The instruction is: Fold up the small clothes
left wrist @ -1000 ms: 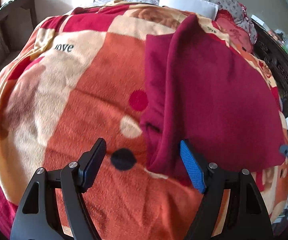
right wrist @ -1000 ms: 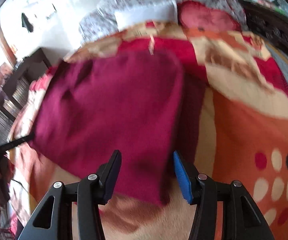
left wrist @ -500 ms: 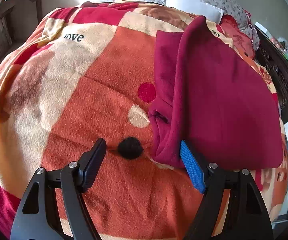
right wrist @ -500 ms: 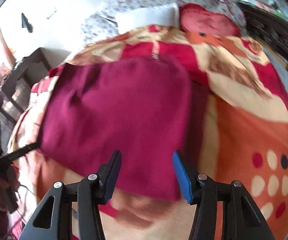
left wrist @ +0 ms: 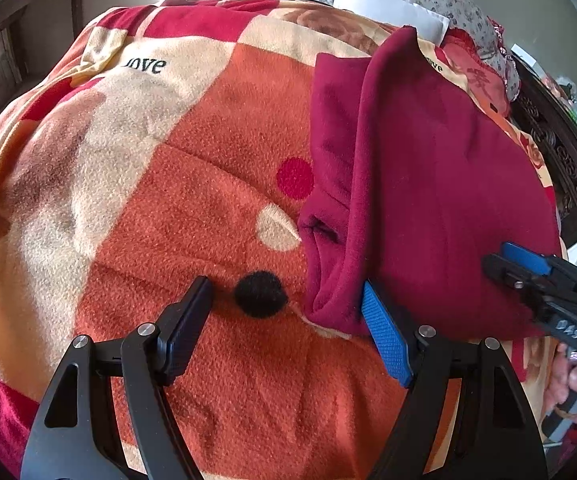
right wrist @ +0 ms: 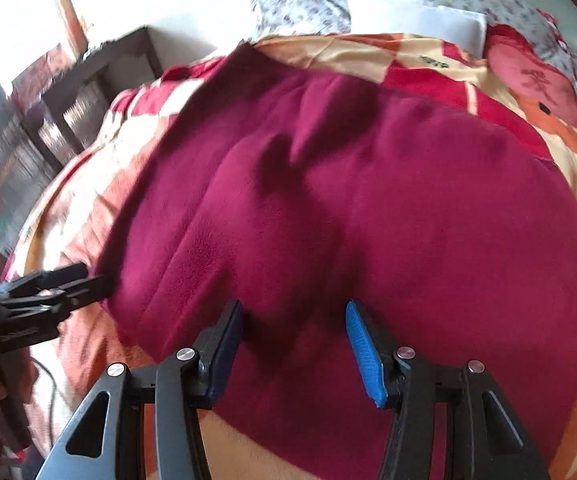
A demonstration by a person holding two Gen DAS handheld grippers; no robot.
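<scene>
Left wrist view, maroon garment (left wrist: 428, 184) on patterned blanket (left wrist: 160, 208), white pillow (left wrist: 388, 12) beyond

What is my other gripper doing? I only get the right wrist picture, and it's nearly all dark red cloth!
Observer: The left gripper is open and holds nothing. Between its fingers there is only the blanket and a black spot printed on it.
Operator: Is it close to the cloth?
Observer: Yes. Its blue finger is right beside the near corner of the maroon garment. I cannot tell if they touch.
Operator: Is that side folded?
Observer: Yes. The top layer lies over a narrower lower layer that sticks out along that edge.
</scene>
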